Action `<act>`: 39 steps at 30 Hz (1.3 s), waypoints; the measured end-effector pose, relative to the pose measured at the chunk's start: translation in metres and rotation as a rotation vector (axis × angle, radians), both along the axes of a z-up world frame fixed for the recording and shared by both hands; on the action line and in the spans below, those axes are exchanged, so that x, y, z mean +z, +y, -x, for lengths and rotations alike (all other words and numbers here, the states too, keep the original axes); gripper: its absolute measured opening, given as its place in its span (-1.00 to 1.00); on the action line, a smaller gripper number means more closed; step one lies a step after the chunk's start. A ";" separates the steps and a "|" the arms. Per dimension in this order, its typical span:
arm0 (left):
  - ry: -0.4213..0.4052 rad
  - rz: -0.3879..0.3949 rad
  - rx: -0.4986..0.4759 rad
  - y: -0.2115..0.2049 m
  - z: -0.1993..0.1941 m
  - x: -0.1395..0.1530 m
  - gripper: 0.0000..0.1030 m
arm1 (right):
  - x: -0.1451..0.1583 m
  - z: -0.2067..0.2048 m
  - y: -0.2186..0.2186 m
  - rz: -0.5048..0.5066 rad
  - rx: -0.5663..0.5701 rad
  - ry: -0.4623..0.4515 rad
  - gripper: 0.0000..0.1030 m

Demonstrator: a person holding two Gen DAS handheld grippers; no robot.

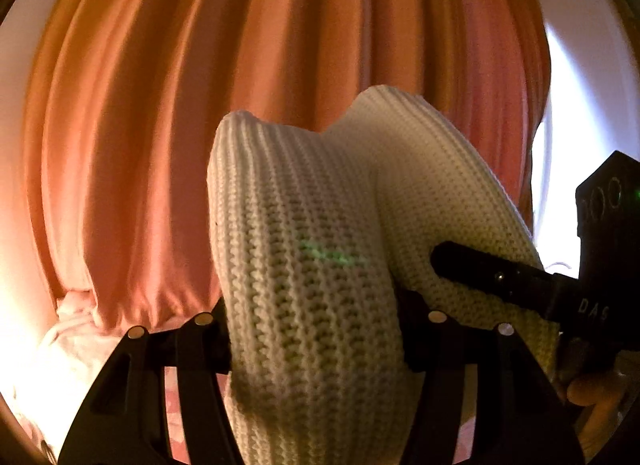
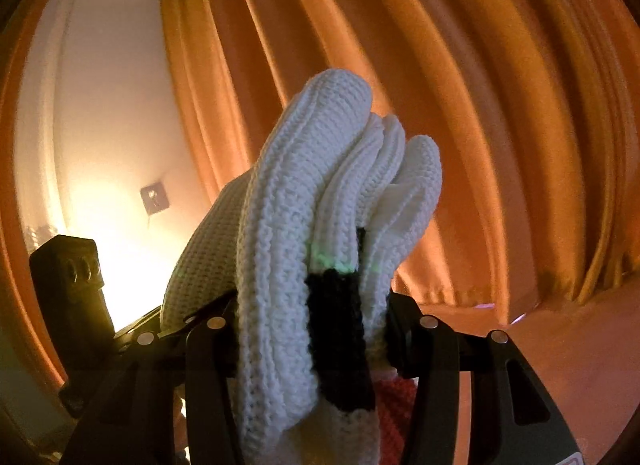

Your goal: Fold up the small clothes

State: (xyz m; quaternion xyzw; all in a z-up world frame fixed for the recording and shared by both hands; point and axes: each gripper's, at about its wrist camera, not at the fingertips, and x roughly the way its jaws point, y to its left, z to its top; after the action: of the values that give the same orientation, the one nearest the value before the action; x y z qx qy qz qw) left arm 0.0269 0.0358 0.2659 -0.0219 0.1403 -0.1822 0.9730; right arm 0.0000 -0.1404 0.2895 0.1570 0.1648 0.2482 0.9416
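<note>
Through my left wrist camera, my left tool (image 1: 316, 329) is clamped tight on a thick fold of the cream-white chunky ribbed knit garment (image 1: 312, 233), its two black fingers pressed against either side of the bunched cloth. The knit rises up in front of the lens in two rounded humps, held in the air against the pleated orange curtain (image 1: 160, 125) that fills the background. A faint green glow lies across the weave near its middle. At the right edge my right tool (image 1: 500, 277) reaches in, one black finger lying against the right-hand hump of the same garment, with its dark housing behind it and my fingers (image 1: 592, 393) showing beneath. Low on the left some pale crumpled fabric (image 1: 68, 345) sits at the foot of the curtain. Through my right wrist camera, my right tool (image 2: 312, 329) is likewise closed hard on the garment (image 2: 280, 245), which here stands up as several stacked ribbed layers pinched between the fingers. A black knitted band (image 2: 336, 325) runs down the gripped part, and a scrap of red knit (image 2: 392, 397) shows just below it. My left tool (image 2: 132, 329) appears at the lower left, touching the same cloth. Behind it are a cream wall (image 2: 112, 85) with a small square wall plate (image 2: 154, 195) and the orange curtain (image 2: 500, 105).
</note>
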 end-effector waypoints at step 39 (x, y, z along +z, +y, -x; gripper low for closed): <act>0.466 -0.046 0.174 0.049 -0.137 -0.226 0.09 | -0.274 -0.170 0.056 -0.067 0.051 0.460 -0.04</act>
State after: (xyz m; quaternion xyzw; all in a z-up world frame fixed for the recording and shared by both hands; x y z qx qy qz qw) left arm 0.1642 0.0848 0.0402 -0.0531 0.3626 -0.0843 0.9266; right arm 0.1702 -0.0848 0.0156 0.2362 0.3706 0.2350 0.8669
